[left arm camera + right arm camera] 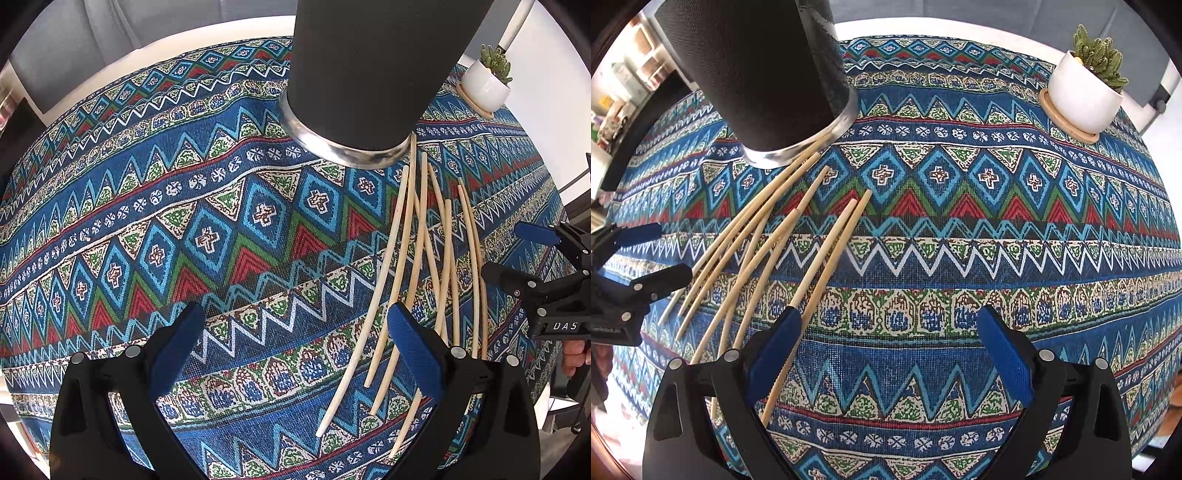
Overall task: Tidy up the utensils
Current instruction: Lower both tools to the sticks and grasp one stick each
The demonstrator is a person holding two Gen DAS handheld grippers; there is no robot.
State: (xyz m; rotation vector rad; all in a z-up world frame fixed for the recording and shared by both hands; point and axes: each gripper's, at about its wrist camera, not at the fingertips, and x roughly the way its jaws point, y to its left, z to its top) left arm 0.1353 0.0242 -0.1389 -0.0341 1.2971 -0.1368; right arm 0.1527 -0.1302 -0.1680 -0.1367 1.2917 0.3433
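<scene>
Several chopsticks (768,243) beside cup (757,74), claws (295,354) agape

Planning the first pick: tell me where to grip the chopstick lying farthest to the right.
Grip that chopstick near mid-length with the open right gripper, coming from above with its fingers across the stick. It lies flat on the tablecloth; its mid-length has cloth free on the right.

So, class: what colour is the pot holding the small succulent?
White pot, clearest in the right wrist view.
</scene>
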